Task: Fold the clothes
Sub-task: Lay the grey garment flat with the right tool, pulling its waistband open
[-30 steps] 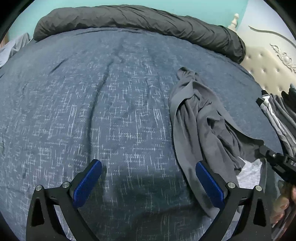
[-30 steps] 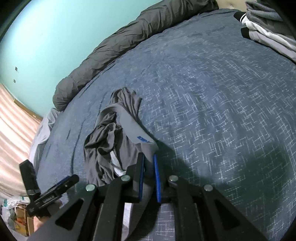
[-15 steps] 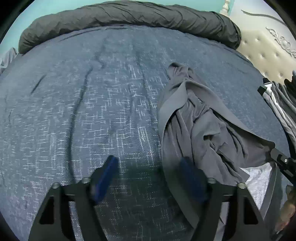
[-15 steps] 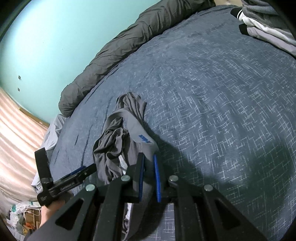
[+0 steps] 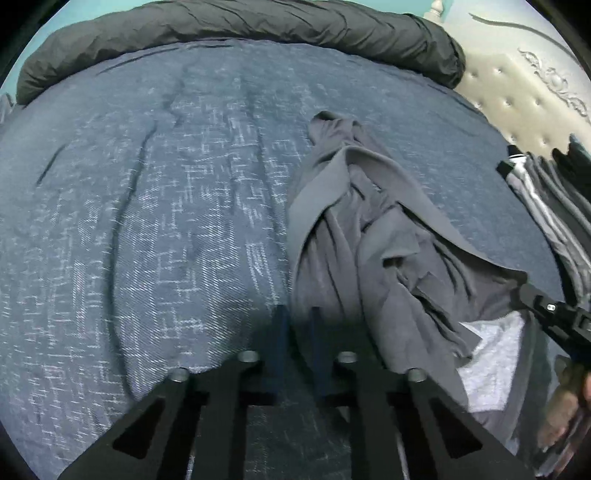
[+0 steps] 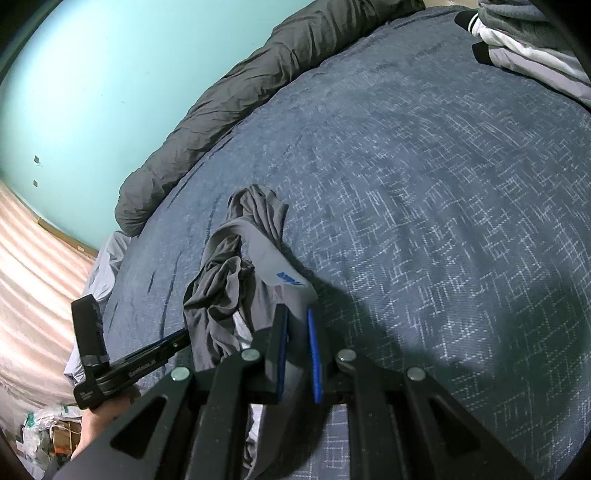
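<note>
Rolled duvet [image 5: 236, 22]: dark grey, lying along the far edge of the bed, against the teal wall [image 6: 110, 74].
Bed cover [image 5: 147, 221]: blue with a pale crosshatch, lightly creased on its left half.
My left gripper [image 5: 297, 325]: its fingers have just been closing and now stand together at the near edge of the bed, on the left hem of the garment; whether cloth is caught between them I cannot tell, as the tips are blurred.
Grey garment [image 5: 369, 240]: crumpled in a long heap from the near edge toward mid-bed, a grey waistband [image 6: 273, 266] with a blue logo on top.
My right gripper [image 6: 297, 332]: fingers clamped on the near end of that waistband.
Folded clothes [image 6: 535, 44]: stacked at the bed's far right corner, by the tufted headboard [image 5: 517, 85].
</note>
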